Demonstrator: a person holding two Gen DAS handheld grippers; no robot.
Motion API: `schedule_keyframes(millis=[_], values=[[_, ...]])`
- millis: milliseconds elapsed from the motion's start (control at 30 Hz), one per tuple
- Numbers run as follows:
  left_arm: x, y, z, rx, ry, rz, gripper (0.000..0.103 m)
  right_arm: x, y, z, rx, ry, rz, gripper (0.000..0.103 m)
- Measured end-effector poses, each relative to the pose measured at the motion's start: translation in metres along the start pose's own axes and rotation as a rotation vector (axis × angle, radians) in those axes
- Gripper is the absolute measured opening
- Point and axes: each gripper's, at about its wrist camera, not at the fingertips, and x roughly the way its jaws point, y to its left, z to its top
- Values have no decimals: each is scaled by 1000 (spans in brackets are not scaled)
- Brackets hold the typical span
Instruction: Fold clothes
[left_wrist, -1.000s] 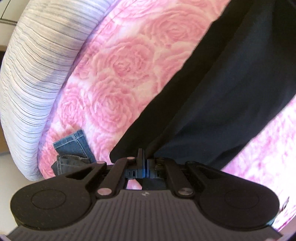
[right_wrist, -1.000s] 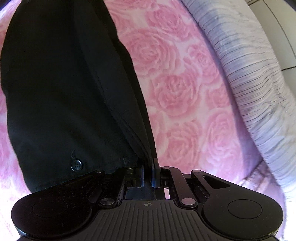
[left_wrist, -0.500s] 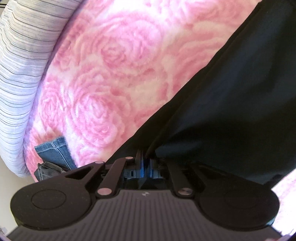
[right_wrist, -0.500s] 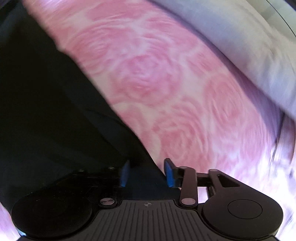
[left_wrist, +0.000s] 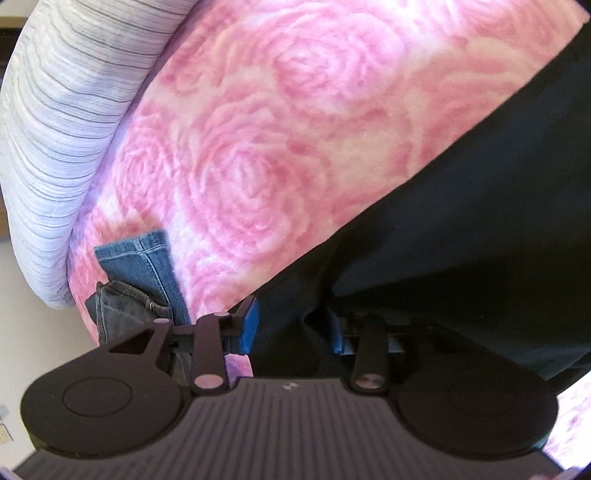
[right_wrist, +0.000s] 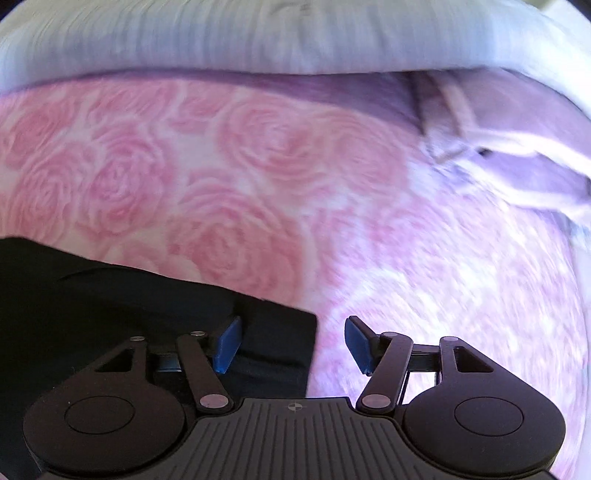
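A black garment (left_wrist: 461, 240) lies on the pink rose blanket (left_wrist: 258, 166), running from the upper right down to my left gripper (left_wrist: 293, 330). That gripper's jaws are opening, and a fold of the black cloth lies loose between the blue pads (left_wrist: 247, 325). In the right wrist view the garment's corner (right_wrist: 147, 314) lies flat at the lower left. My right gripper (right_wrist: 293, 345) is also opening. The corner's edge sits between its pads (right_wrist: 229, 345), which do not press on it.
Blue jeans (left_wrist: 147, 266) and a dark grey garment (left_wrist: 122, 310) lie at the blanket's edge, left of my left gripper. Striped white bedding (left_wrist: 55, 147) borders the blanket (right_wrist: 277, 37). A lilac cloth with straps (right_wrist: 498, 166) lies at the upper right.
Both grippers were shut on the black garment's edge and have let go. The left one sank towards the bed. The right one rolled and shifted, so the striped bedding now runs across the top.
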Motion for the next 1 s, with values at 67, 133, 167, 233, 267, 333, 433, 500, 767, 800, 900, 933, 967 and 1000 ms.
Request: schedule_keyframes(millis=[67,133,167,233,267,333,433,500,767,800,900,933,967,1000], values=[[-2,-1,0,1,-2,6,37,-9,-5,-12,69,-5,-17,60],[-5,0,-1,-14,0,9,38,-10,-7,-27,137,8,35,61],[-6,1,-1,-22,0,10,37,-7,-7,-35,133,23,59,61],[-10,1,-1,-23,-3,14,37,-1,-8,-48,112,49,80,61],[-13,1,-2,-15,-5,20,37,3,-12,-52,112,58,67,61],[-22,0,-4,4,-11,36,37,3,-22,-56,163,49,56,68],[-37,-1,-10,6,-26,49,37,-7,-24,-60,207,25,34,69],[-50,-2,-16,1,-34,50,37,-21,-20,-64,231,8,42,69],[-95,-6,-66,-41,-71,86,37,-80,29,-81,79,-98,157,69],[-99,-6,-75,-56,-76,92,37,-84,37,-83,64,-103,177,69],[-107,-5,-98,-75,-91,98,37,-96,64,-89,20,-120,234,69],[-110,-5,-106,-77,-99,99,37,-100,75,-91,6,-125,250,69],[-112,-6,-113,-84,-132,79,37,-102,87,-91,-10,-130,267,69],[-114,-7,-120,-91,-169,55,37,-105,101,-91,-22,-135,286,69]])
